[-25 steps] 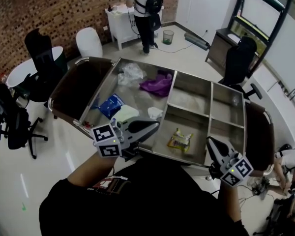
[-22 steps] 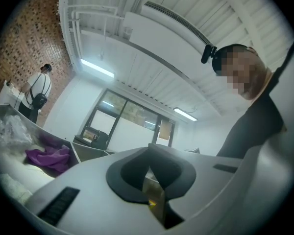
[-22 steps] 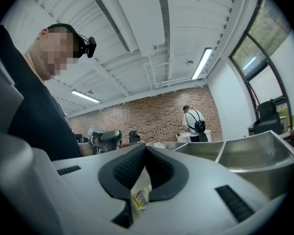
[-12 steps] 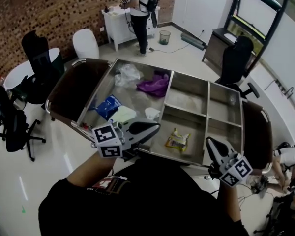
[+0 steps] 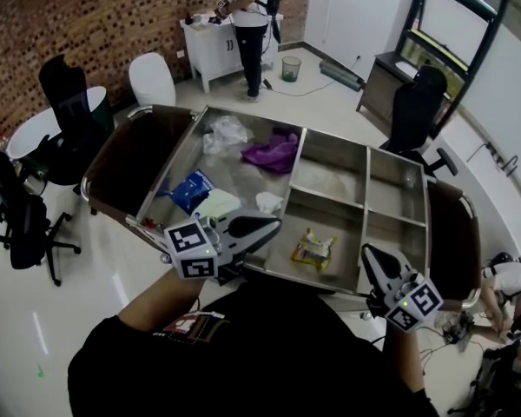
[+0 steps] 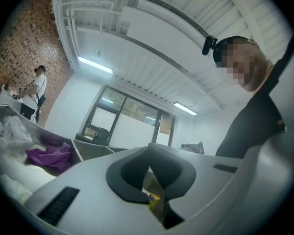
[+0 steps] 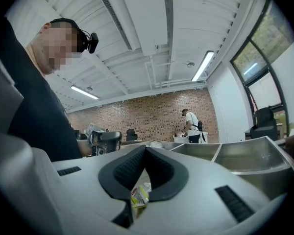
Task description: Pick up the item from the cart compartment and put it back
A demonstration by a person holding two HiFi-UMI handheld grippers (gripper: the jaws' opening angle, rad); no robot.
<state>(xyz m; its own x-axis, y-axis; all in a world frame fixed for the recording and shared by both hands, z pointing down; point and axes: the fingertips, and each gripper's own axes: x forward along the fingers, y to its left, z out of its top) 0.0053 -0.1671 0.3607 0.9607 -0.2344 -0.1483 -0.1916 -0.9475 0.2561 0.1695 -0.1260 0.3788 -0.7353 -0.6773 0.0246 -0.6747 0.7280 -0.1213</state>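
Observation:
A steel cart (image 5: 371,181) with several compartments stands below me. A yellow snack packet (image 5: 315,248) lies in the near middle compartment. My left gripper (image 5: 273,222) hovers shut and empty over the cart's near edge, left of the packet. My right gripper (image 5: 367,252) is shut and empty too, just right of the packet's compartment. In the left gripper view the jaws (image 6: 148,153) are closed, and the packet (image 6: 153,196) shows below them. The right gripper (image 7: 145,151) shows closed jaws in its own view, with the packet (image 7: 138,195) beyond them.
The large left compartment holds a purple cloth (image 5: 278,150), a blue packet (image 5: 191,188), a clear plastic bag (image 5: 226,131) and a white wad (image 5: 267,201). A person (image 5: 252,24) stands at a white cabinet at the back. Office chairs (image 5: 69,102) stand to the left.
Both grippers have stayed almost where they were, shut. The person at the back has stepped closer to the white cabinet.

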